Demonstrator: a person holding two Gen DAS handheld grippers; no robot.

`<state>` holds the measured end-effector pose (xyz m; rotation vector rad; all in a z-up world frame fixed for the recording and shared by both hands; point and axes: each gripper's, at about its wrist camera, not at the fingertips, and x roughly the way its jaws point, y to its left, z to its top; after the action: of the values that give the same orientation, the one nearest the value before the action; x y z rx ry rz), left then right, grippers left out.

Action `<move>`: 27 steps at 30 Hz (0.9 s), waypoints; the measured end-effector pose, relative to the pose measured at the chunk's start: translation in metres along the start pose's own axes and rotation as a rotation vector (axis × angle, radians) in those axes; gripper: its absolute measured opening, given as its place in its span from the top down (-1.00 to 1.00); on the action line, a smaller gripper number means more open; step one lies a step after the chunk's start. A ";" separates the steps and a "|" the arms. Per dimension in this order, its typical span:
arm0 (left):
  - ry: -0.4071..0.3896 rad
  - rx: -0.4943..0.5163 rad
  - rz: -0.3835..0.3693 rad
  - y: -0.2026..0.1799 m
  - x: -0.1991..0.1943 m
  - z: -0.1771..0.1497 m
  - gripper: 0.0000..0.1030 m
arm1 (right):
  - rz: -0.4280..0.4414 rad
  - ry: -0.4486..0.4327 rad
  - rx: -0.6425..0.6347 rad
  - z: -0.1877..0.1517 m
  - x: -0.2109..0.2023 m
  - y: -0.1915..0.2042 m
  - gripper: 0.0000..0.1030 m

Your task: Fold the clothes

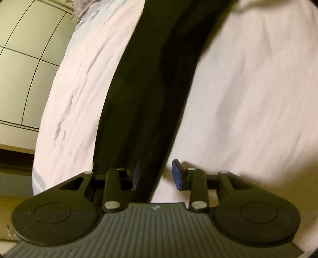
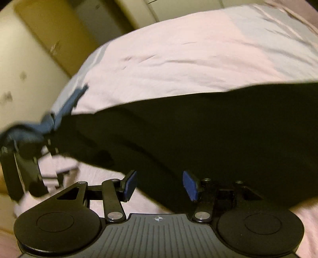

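Note:
A black garment (image 1: 151, 85) lies as a long strip across a pale pink bed sheet (image 1: 248, 95). My left gripper (image 1: 157, 175) is open, its blue pads apart, with the garment's near end passing between them. In the right wrist view the same black garment (image 2: 198, 131) spreads wide over the sheet (image 2: 178, 59). My right gripper (image 2: 160, 184) is open just above the garment's near edge. The left gripper (image 2: 25, 139) shows blurred at the far left of that view, at the garment's end.
The bed's left edge drops to a beige tiled floor (image 1: 17, 65). A yellowish door or cabinet (image 2: 49, 29) and wall stand beyond the bed's far corner. A crumpled greyish fabric (image 1: 83, 6) lies at the top of the bed.

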<state>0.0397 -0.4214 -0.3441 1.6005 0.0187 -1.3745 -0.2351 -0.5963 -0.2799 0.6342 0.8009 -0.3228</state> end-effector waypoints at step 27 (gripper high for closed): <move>0.205 -0.550 0.005 0.073 0.005 -0.164 0.24 | -0.134 0.211 -0.841 -0.010 0.181 0.223 -0.06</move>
<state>0.2051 -0.3536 -0.3223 1.2609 0.4751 -1.0727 -0.0112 -0.4241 -0.3311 -0.1801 1.0844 -0.0185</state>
